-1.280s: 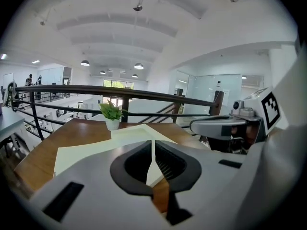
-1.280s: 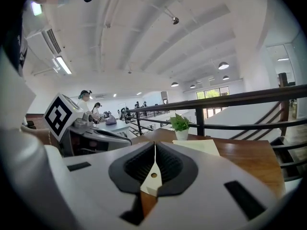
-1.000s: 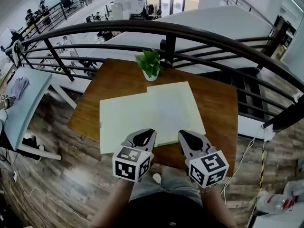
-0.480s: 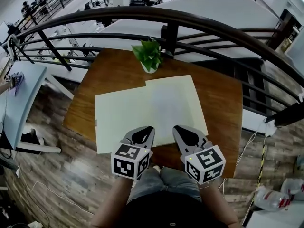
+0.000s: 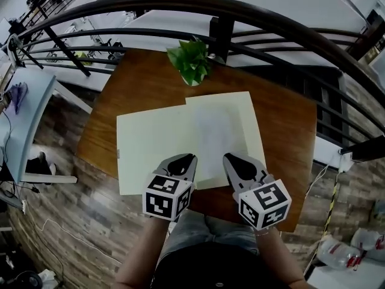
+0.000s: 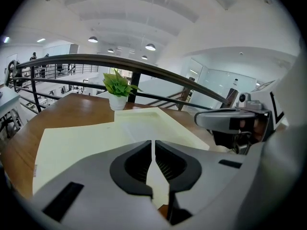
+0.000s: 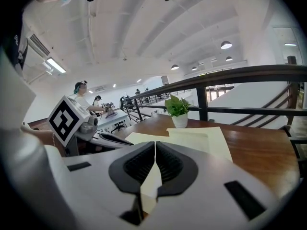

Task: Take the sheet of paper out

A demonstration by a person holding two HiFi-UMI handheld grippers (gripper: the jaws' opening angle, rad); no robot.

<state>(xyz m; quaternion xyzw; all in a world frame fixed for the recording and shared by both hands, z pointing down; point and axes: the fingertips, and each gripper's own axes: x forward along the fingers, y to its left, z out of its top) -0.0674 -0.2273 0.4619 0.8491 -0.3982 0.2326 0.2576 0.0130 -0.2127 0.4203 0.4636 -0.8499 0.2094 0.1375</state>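
Note:
A pale yellow paper folder lies flat on the brown wooden table, with a second pale sheet overlapping its right half. A fainter whitish rectangle shows through in the middle. My left gripper is shut and hovers over the folder's near edge. Just right of it my right gripper is also shut, over the same edge. In the left gripper view the shut jaws point across the folder. The right gripper view shows its jaws closed on nothing, with the folder beyond.
A small potted plant stands at the table's far edge, just beyond the folder. A dark curved railing runs behind the table. Wood floor lies to the left, and a grey desk is at far left.
The head view has shifted slightly. Both grippers stay shut side by side and have crept a little further over the folder's near edge. The folder has not moved.

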